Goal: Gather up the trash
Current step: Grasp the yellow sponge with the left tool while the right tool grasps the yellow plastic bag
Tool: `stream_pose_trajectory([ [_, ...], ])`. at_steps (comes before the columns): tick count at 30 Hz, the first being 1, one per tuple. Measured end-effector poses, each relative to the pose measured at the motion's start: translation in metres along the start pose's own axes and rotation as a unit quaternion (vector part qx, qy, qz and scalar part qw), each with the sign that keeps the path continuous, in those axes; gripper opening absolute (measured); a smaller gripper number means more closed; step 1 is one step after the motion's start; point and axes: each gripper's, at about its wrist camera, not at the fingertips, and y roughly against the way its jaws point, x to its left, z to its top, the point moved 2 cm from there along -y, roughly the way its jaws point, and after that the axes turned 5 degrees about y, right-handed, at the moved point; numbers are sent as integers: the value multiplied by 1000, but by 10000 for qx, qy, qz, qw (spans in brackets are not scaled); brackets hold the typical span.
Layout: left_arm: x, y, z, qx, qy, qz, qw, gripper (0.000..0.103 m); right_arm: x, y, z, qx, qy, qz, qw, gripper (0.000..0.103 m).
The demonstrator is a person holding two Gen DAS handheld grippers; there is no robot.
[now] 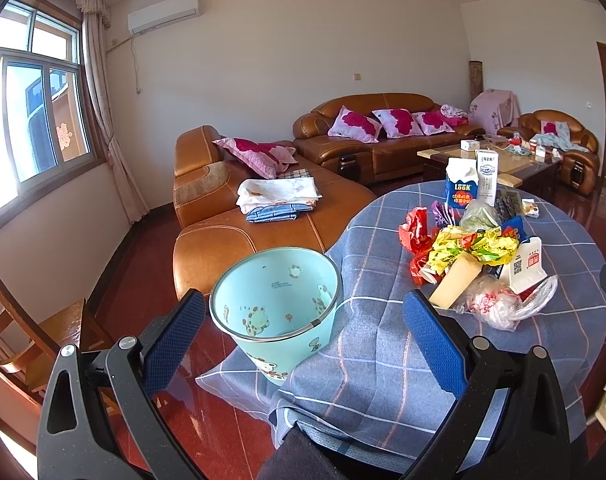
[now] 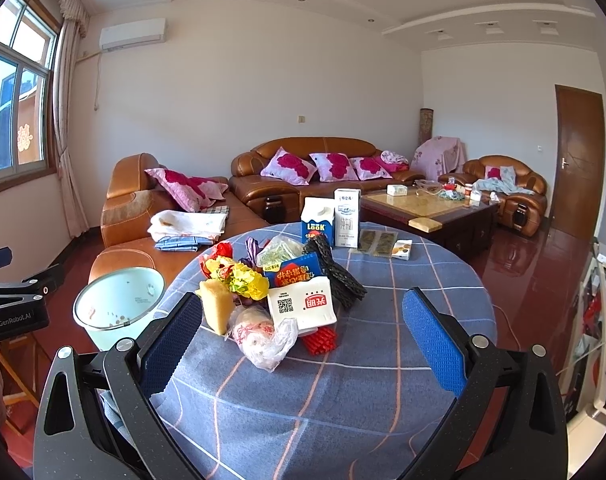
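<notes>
The trash lay heaped near the middle of the round worktop covered in a blue checked cloth [image 2: 343,380]: a crumpled clear plastic bag with red print [image 2: 263,338] at the near edge of the heap, a pale yellow wedge of sponge or foam [image 2: 217,306] just beside it, a flat white pouch with a QR code and red label [image 2: 303,307], crinkled yellow wrappers [image 2: 245,280], and behind them two upright cartons, a blue-and-white carton marked LOOK [image 2: 318,222] and a tall white milk carton [image 2: 347,218]. All of it looked light; the bag and wrappers would likely be soft, slippery and apt to crumple, so a pinch on a bunched fold seemed best, while the wedge and cartons looked stiffer and could probably be taken across their flat sides. The pale blue bucket-shaped bin with cartoon prints [image 1: 277,304] stood off the worktop's left edge, seemingly empty. The right gripper [image 2: 303,344] stood wide apart, holding and touching nothing, the bag lying between its blue pads. The left gripper [image 1: 303,344] was likewise spread wide and empty, with the bin and the cloth's edge ahead of it
</notes>
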Motion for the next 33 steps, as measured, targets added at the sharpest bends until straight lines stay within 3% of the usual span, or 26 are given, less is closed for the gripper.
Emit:
stream_pose_trajectory([
  [16, -33, -53, -32, 463, -332, -113, 9983, 97, -13, -54, -27, 390, -59, -44, 9992, 98],
  [26, -71, -75, -32, 420, -542, -497, 9964, 97, -28, -76, -42, 595, -202, -152, 9979, 98],
  [33, -108, -83, -22, 255, -738, -797, 9938, 97, -49, -78, -37, 426, -436, -337, 9976, 98],
])
